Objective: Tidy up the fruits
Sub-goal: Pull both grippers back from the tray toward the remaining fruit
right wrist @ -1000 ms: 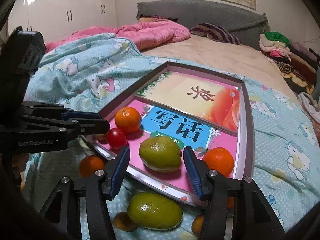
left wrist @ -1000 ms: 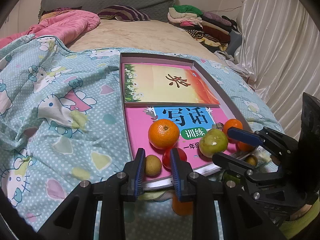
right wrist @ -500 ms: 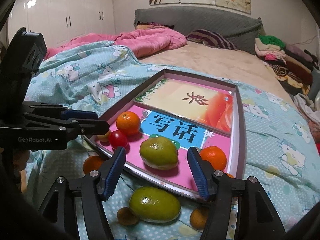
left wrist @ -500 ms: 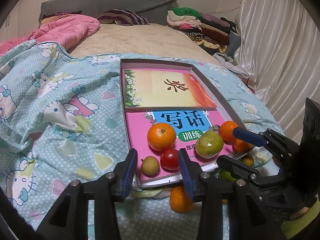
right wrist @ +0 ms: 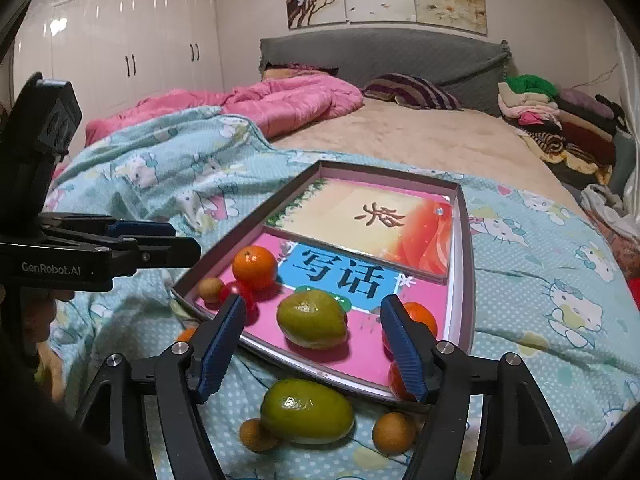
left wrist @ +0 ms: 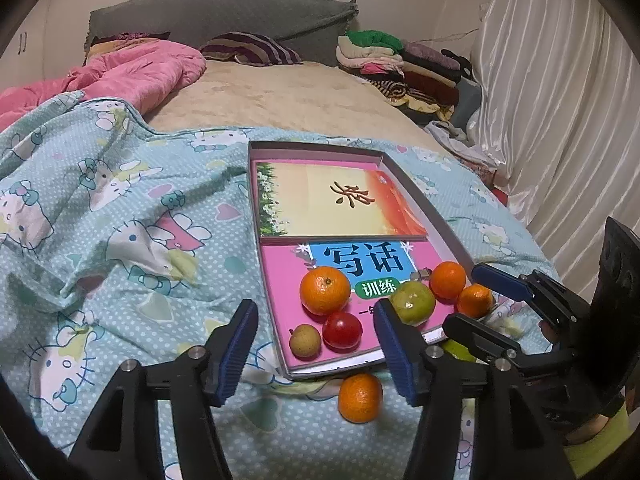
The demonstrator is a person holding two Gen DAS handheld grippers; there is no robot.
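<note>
Fruit partly sorted: orange [left wrist: 325, 290], tomato [left wrist: 342, 330], mango [right wrist: 311, 319] in shallow tray [right wrist: 465, 240] on bedspread [left wrist: 120, 216]. Second mango [right wrist: 307, 411] loose below the rim, framed by right gripper [right wrist: 314, 352], spread wide, probably for pickup. Left gripper [left wrist: 314, 354] likewise spread, empty.

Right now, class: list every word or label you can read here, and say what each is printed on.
"GenRobot.AI": side of the left gripper.
"写话": blue panel on the pink book.
"训练": green oval on the same book.
One brush character on the yellow book: unreadable.
</note>
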